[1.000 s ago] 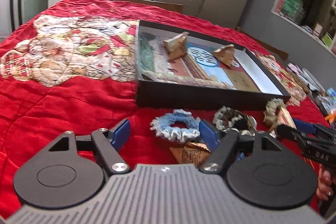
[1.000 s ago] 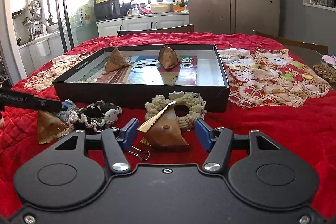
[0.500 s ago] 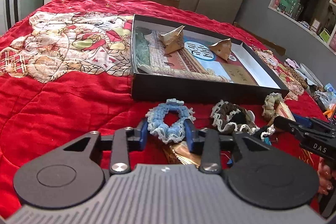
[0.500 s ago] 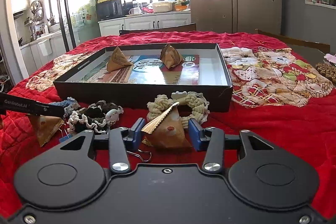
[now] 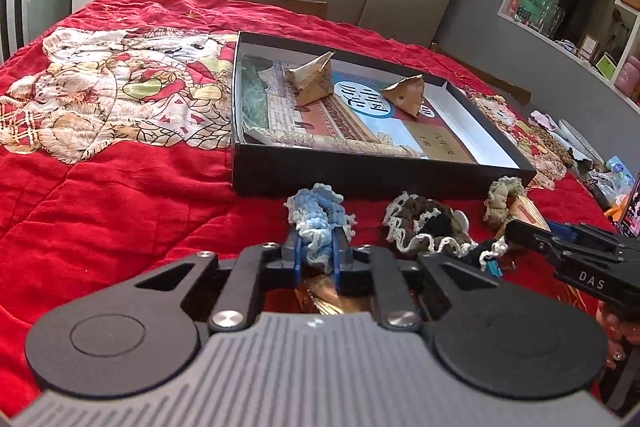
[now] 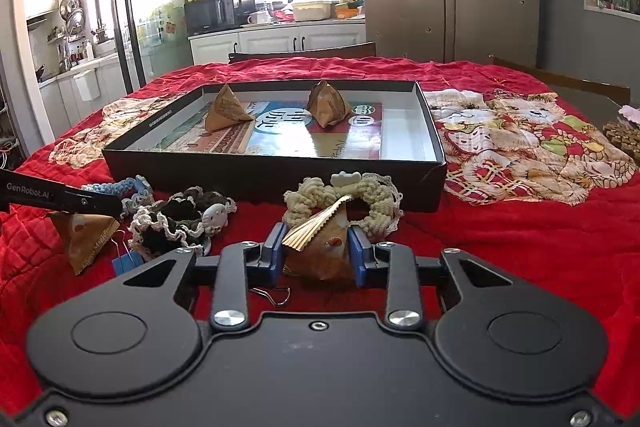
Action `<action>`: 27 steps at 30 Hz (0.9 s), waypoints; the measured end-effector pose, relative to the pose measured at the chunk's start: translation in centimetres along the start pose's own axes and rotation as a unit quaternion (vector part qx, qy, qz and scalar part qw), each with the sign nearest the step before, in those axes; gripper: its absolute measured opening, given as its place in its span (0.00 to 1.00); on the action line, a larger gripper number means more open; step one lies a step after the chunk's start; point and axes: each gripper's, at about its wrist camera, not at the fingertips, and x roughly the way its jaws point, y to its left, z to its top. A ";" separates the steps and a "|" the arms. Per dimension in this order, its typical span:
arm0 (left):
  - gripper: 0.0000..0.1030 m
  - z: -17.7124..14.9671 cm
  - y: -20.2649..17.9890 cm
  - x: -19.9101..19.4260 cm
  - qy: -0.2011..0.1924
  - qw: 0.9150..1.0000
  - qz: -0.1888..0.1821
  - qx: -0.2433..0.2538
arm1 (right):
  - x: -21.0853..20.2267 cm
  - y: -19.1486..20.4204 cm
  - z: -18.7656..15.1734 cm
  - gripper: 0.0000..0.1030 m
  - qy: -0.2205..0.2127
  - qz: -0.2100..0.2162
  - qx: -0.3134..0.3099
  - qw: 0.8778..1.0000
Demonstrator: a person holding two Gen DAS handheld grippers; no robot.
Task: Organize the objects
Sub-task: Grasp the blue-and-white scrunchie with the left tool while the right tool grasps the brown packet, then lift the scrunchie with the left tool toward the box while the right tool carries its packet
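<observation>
Already both grips look set, and the risks lie in lifting. The left gripper (image 5: 318, 253) has just been closing and now pinches the blue scrunchie (image 5: 320, 223), low in the centre of the left wrist view, just in front of the black box (image 5: 360, 179); the soft yarn is bunched thin, so it could slip out or snag the brown scrunchie (image 5: 424, 227) to its right. The right gripper (image 6: 318, 253) has also been closing, and its pads press the sides of a paper-wrapped pyramid packet (image 6: 320, 255) at lower centre of the right wrist view. That packet tapers upward, so squeezing may pop it loose or crush it. A cream scrunchie (image 6: 344, 201) touches it behind and might drag along. Two packets already sit inside the box.
</observation>
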 end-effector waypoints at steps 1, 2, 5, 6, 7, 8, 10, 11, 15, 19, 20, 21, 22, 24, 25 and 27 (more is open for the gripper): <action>0.16 0.0 0.0 0.0 0.000 1.000 0.000 0.000 | 0.0 0.0 0.0 0.29 0.000 0.000 0.000 1.000; 0.15 0.0 0.0 -0.1 -0.001 1.000 0.000 0.000 | 0.0 0.0 0.0 0.29 -0.001 0.000 0.000 1.000; 0.15 0.1 0.0 -0.2 -0.001 1.000 -0.001 0.000 | -0.2 0.0 0.0 0.29 -0.003 0.000 0.002 1.000; 0.15 0.1 0.0 -0.3 -0.002 1.000 -0.001 0.000 | -0.3 -0.1 0.0 0.29 -0.004 0.002 0.003 1.000; 0.15 0.1 0.0 -0.4 -0.002 1.000 -0.002 0.000 | -0.3 -0.1 0.0 0.29 -0.004 0.002 0.004 1.000; 0.15 0.2 0.1 -0.5 -0.003 1.000 -0.004 -0.001 | -0.4 -0.2 0.0 0.29 -0.004 0.003 0.005 1.000; 0.15 0.3 0.1 -0.8 -0.005 1.000 -0.006 -0.002 | -0.6 -0.2 0.0 0.29 -0.005 0.006 0.006 1.000; 0.15 0.3 0.0 -0.9 -0.006 1.000 -0.007 -0.002 | -0.7 -0.2 0.0 0.29 -0.007 0.007 0.006 1.000; 0.15 0.5 -0.2 -1.4 -0.012 1.000 -0.011 0.001 | -1.2 0.0 0.2 0.29 -0.012 0.012 0.006 1.000; 0.15 0.7 -0.6 -1.9 -0.016 1.000 -0.017 0.005 | -1.7 0.2 0.4 0.29 -0.018 0.017 0.005 1.000; 0.15 0.7 -0.7 -2.1 -0.018 1.000 -0.018 0.006 | -1.9 0.2 0.5 0.29 -0.020 0.019 0.005 1.000; 0.15 0.7 -0.8 -2.2 -0.020 1.000 -0.019 0.007 | -2.0 0.3 0.5 0.29 -0.021 0.020 0.004 1.000; 0.15 0.8 -0.9 -2.4 -0.022 1.000 -0.021 0.008 | -2.1 0.3 0.6 0.29 -0.023 0.022 0.004 0.999; 0.15 0.9 -1.1 -2.7 -0.026 0.999 -0.023 0.010 | -2.4 0.5 0.8 0.29 -0.026 0.025 0.002 0.999; 0.15 1.0 -1.2 -2.8 -0.028 0.999 -0.025 0.011 | -2.5 0.5 0.8 0.29 -0.027 0.026 0.001 0.999; 0.15 1.1 -1.4 -3.1 -0.031 0.999 -0.028 0.013 | -2.7 0.7 1.0 0.29 -0.030 0.028 0.000 0.999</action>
